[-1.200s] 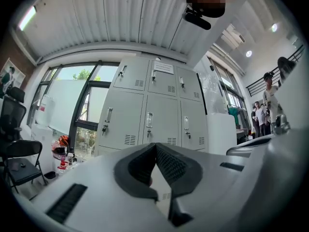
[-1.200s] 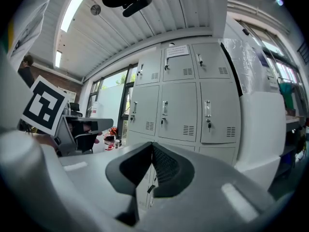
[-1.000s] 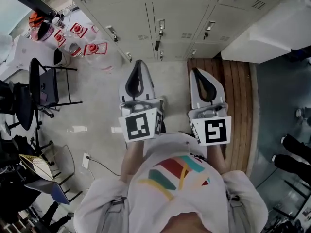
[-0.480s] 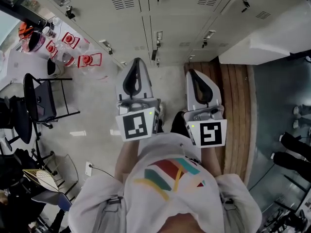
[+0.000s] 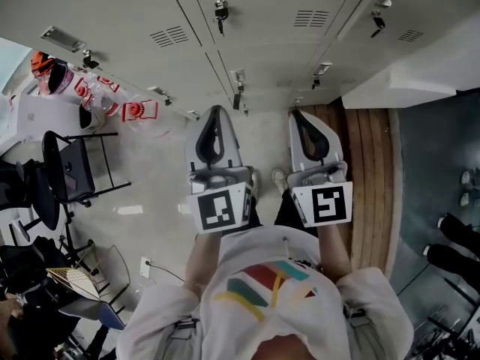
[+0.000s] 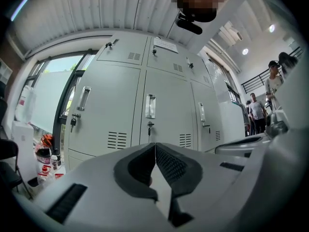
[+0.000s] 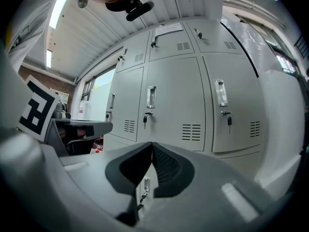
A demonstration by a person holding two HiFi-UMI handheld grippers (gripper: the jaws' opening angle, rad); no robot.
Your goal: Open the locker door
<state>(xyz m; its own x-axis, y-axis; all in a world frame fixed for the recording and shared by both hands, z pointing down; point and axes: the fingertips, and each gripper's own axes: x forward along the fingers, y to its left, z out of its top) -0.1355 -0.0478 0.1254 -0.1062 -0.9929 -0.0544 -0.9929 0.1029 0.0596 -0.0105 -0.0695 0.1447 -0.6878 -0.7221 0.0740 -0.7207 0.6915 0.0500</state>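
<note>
A bank of grey lockers [image 5: 262, 43] fills the top of the head view, all doors closed. Each door has a recessed handle [image 5: 238, 79] with a key below it. My left gripper [image 5: 216, 111] and right gripper [image 5: 298, 113] point level at the lockers side by side, a short way off, touching nothing. In the left gripper view the shut left gripper [image 6: 155, 145] faces a middle door's handle [image 6: 150, 106] and key [image 6: 150, 126]. In the right gripper view the shut right gripper [image 7: 152, 144] sits under another handle [image 7: 151, 96]. Nothing is between either pair of jaws.
A wooden bench [image 5: 367, 163] runs along the floor to my right, under a white counter [image 5: 420, 66]. A black chair [image 5: 71, 167] and red-labelled plastic jugs [image 5: 135, 111] stand at the left. People [image 6: 256, 112] stand far off at the right.
Both grippers have moved forward together toward the lockers, which now fill more of the head view. Both pairs of jaws stay shut.
</note>
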